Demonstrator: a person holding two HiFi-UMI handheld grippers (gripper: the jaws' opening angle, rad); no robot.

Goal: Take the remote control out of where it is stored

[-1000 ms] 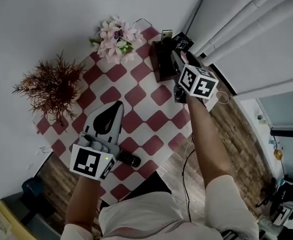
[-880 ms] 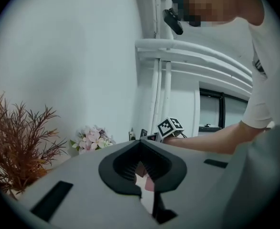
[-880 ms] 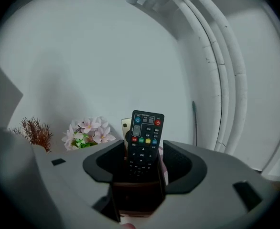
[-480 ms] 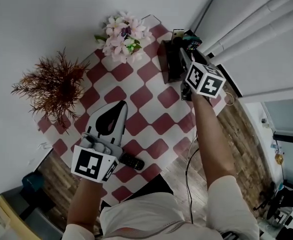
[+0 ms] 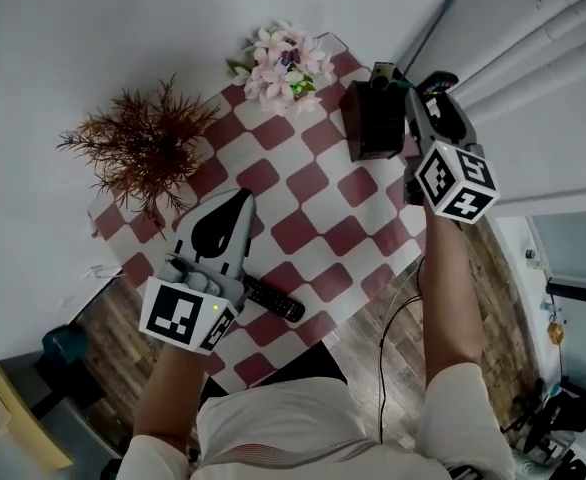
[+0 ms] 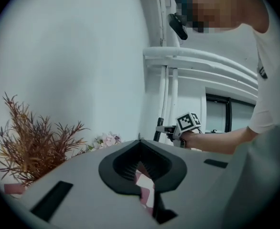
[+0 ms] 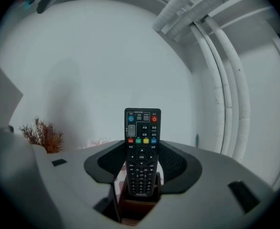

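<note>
A black remote control [image 7: 141,151] with coloured buttons stands upright, its lower end in a dark brown holder [image 7: 139,208]. That holder [image 5: 376,120] sits at the far right corner of the red-and-white checked table [image 5: 313,213]. My right gripper [image 5: 429,96] is at the holder's right side. Its jaws are closing with the remote between them, and a slim gap still shows beside the remote [image 5: 435,84]. My left gripper [image 5: 240,208] hovers over the table's near left, shut and empty [image 6: 140,142]. A second black remote [image 5: 274,300] lies flat beside it.
A pink flower bunch [image 5: 288,58] stands at the table's far edge, left of the holder. A dried reddish plant [image 5: 148,148] fills the far left corner. White pipes [image 5: 533,28] run along the wall on the right. A cable [image 5: 393,318] hangs off the near edge over the wooden floor.
The head view has swung, so the table sits further right. The right gripper has stayed at the holder, drawn slightly towards its right side. The left gripper holds its place.
</note>
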